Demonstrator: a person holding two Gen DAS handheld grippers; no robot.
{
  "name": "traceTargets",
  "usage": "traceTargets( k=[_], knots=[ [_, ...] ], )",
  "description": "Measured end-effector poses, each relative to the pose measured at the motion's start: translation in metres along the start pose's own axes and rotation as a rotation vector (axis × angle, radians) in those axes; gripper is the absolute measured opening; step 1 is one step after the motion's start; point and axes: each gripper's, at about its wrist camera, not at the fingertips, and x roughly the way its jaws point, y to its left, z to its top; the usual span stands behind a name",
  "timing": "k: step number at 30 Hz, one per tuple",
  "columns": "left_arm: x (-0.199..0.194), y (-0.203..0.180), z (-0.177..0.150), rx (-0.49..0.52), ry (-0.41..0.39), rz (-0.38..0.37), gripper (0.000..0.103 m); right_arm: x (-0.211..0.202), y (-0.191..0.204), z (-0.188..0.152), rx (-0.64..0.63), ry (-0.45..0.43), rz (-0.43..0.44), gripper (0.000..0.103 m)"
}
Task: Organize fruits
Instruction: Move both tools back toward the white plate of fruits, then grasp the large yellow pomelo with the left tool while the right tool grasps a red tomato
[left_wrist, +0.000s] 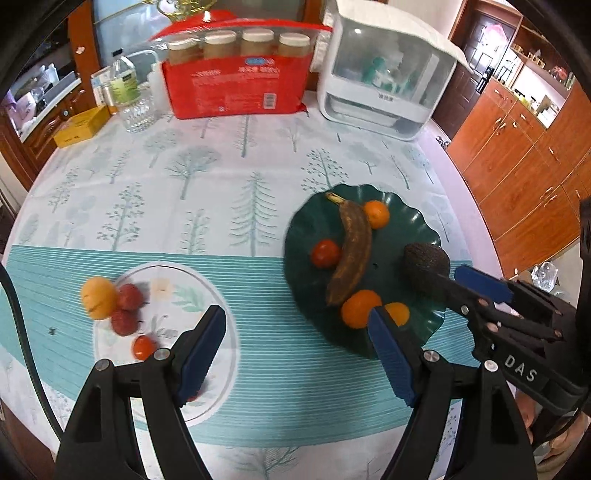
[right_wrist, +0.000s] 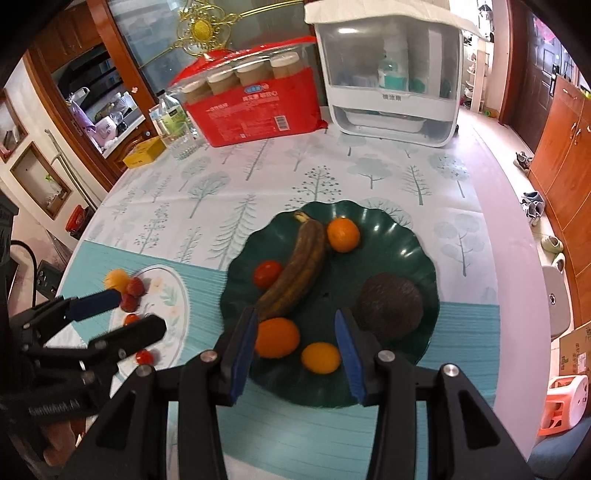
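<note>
A dark green scalloped plate (right_wrist: 417, 236) holds a brown overripe banana (right_wrist: 299, 266), a tomato (right_wrist: 267, 274), an avocado (right_wrist: 391, 306), and three orange fruits (right_wrist: 277, 338). The plate also shows in the left wrist view (left_wrist: 306, 229). My right gripper (right_wrist: 295, 354) is open and empty above the plate's near edge. My left gripper (left_wrist: 295, 350) is open and empty over the tablecloth between the plate and a printed white oval (left_wrist: 162, 280). On the oval lie a yellow-orange fruit (left_wrist: 98, 297), two red lychee-like fruits (left_wrist: 123, 321) and small tomatoes (left_wrist: 143, 347).
At the back stand a red pack of jars (left_wrist: 236, 81), a white covered container (left_wrist: 384, 77), a glass (left_wrist: 138, 109), a bottle (left_wrist: 123, 79) and a yellow box (left_wrist: 79, 125). Wooden cabinets (left_wrist: 517, 155) lie right of the table edge.
</note>
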Motion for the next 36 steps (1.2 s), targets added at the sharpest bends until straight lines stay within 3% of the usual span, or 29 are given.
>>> traceTargets(
  k=[12, 20, 28, 36],
  knots=[
    [-0.054, 0.071, 0.006, 0.029, -0.074, 0.013, 0.078, -0.026, 0.079, -0.005, -0.018, -0.048, 0.007, 0.044],
    [-0.071, 0.136, 0.015, 0.027, -0.101, -0.003, 0.079, -0.019, 0.138, -0.002, -0.001, -0.06, -0.01, 0.044],
    [-0.055, 0.204, 0.023, 0.026, -0.076, -0.01, 0.08, 0.016, 0.179, -0.013, 0.03, -0.016, -0.045, 0.044],
    [-0.011, 0.242, 0.02, 0.04, 0.019, -0.013, 0.08, 0.066, 0.199, -0.034, 0.072, 0.076, -0.069, 0.044]
  ],
)
